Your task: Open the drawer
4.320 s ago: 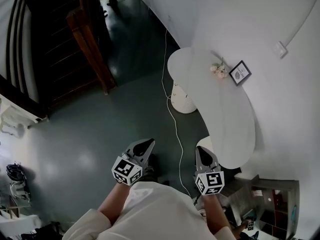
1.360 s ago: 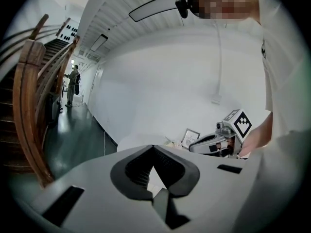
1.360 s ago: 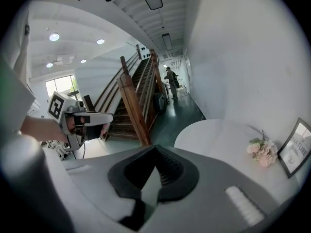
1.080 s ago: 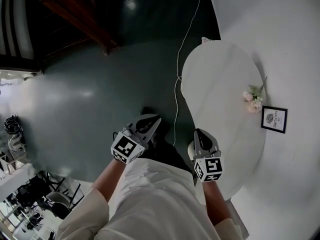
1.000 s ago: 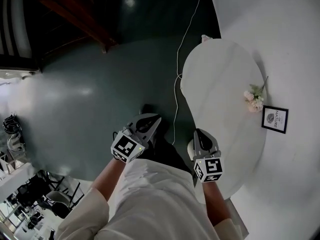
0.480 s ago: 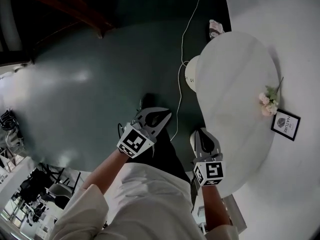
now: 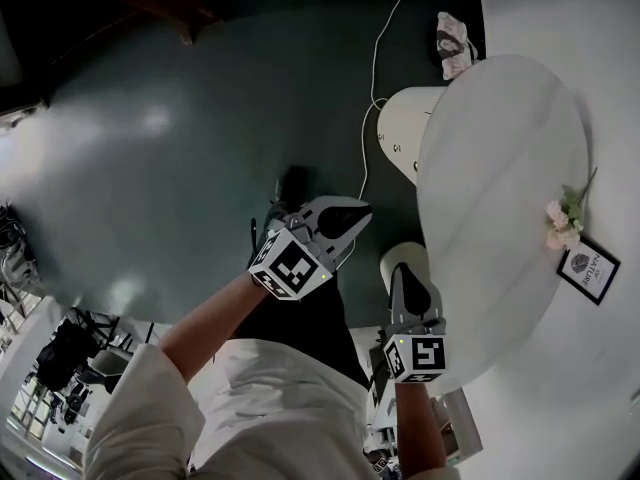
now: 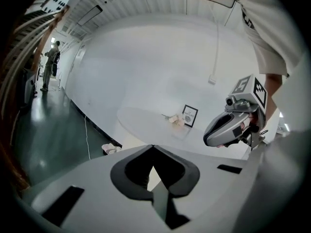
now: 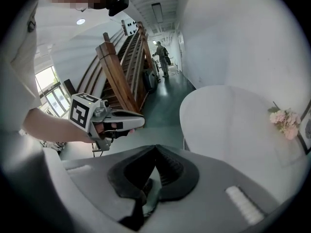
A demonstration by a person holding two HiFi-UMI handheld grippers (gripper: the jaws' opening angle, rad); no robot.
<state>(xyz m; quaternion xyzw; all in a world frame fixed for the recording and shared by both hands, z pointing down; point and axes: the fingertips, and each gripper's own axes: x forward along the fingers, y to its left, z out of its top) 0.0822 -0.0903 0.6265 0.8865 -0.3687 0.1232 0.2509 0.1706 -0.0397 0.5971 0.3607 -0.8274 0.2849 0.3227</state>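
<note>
Both claws, the left gripper (image 7: 360,211) and the right gripper (image 7: 403,274), are pinched shut, holding nothing. No drawer shows (maybe it hides under the white table (image 7: 500,168)), so shut claws could miss its handle.

White table (image 7: 500,168) — teal floor (image 7: 180,168)

The print in the frame (image 7: 588,271) is too small to be read. A unit (image 7: 462,420) by the counter (image 7: 500,168) is largely covered by the right arm (image 7: 418,440) and cut off by the lower edge.
</note>
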